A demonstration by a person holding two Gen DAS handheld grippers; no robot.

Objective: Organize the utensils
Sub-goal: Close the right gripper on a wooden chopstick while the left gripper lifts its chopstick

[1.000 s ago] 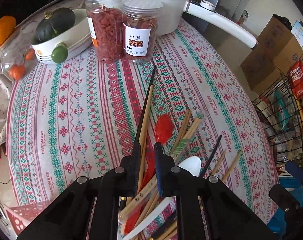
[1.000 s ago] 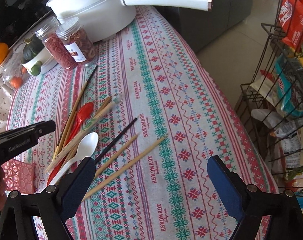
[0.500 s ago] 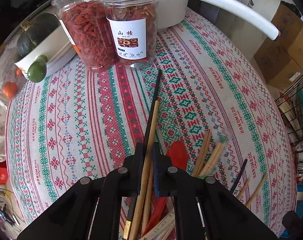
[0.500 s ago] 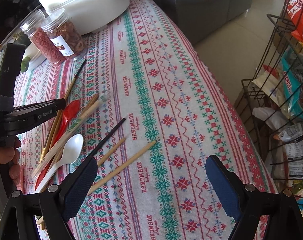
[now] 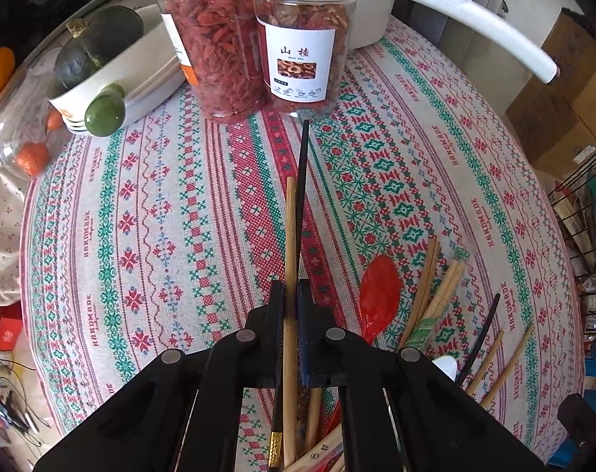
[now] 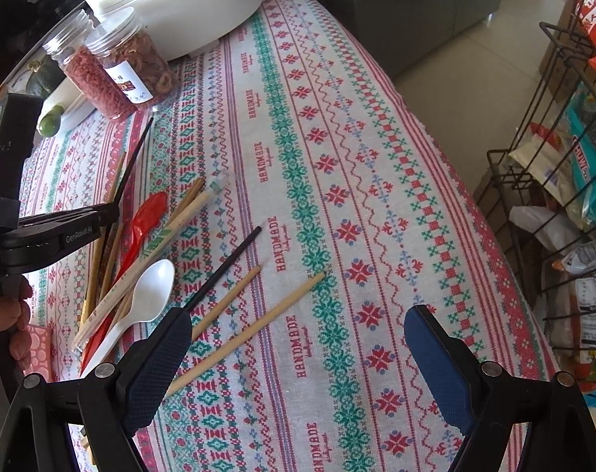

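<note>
My left gripper (image 5: 291,295) is shut on a wooden chopstick (image 5: 290,228) and a black chopstick (image 5: 302,165); both stick out forward over the patterned tablecloth (image 5: 140,216). It also shows in the right wrist view (image 6: 109,212). A red spoon (image 5: 378,299), wrapped chopsticks (image 5: 441,295) and loose chopsticks lie to its right. My right gripper (image 6: 298,338) is open and empty above a wooden chopstick (image 6: 258,322), a shorter one (image 6: 227,303) and a black chopstick (image 6: 227,263). A white spoon (image 6: 148,295) and the red spoon (image 6: 146,216) lie to its left.
Two clear jars of dried fruit (image 5: 302,35) (image 5: 215,51) stand just past the held chopsticks' tips. A white pot with a long handle (image 5: 475,11) is behind them. A bowl with a green squash (image 5: 101,51) sits at the left. A wire rack of packets (image 6: 565,157) stands past the table's right edge.
My left gripper has closed on the two chopsticks and moved forward toward the jars. My right gripper has moved slightly nearer the loose chopsticks, staying open.
</note>
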